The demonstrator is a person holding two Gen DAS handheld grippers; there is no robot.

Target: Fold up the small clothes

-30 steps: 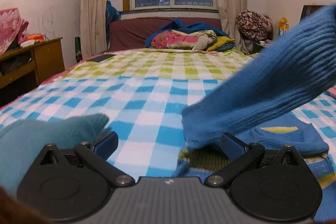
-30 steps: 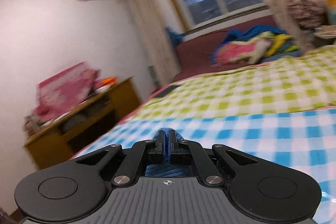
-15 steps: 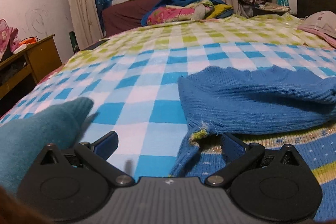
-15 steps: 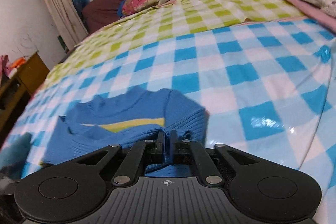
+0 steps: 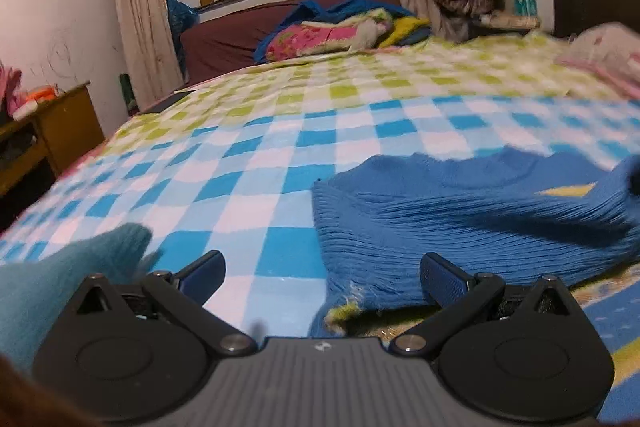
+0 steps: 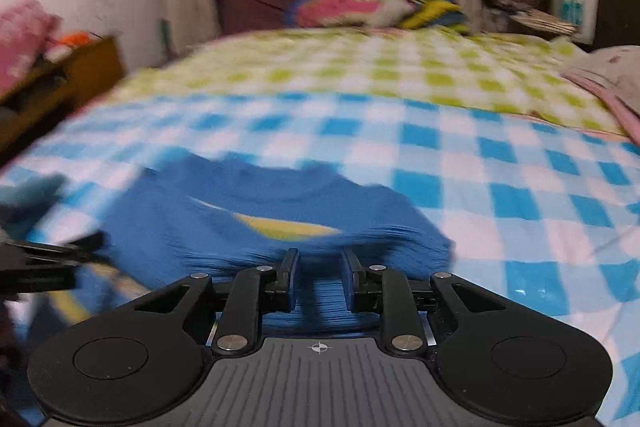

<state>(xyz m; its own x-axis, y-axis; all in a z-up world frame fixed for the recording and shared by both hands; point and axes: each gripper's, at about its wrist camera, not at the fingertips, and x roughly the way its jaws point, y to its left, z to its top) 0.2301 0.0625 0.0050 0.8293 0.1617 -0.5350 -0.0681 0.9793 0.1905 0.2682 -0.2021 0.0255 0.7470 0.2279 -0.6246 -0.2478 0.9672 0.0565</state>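
Just dropped the blue ribbed knit sweater (image 6: 256,227) at 12 o'clock, right gripper (image 6: 319,263) now parted, left gripper (image 5: 322,273) spread wide; better flatten next fold slowly.

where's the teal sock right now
In the left wrist view the teal sock lies on the checked bedsheet at lower left, beside the open left claw and apart from the blue sweater.

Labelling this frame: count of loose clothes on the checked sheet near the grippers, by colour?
Blue: 1, sweater
Teal: 1, knit piece
Total: 2
Both grippers, left and right, are open.
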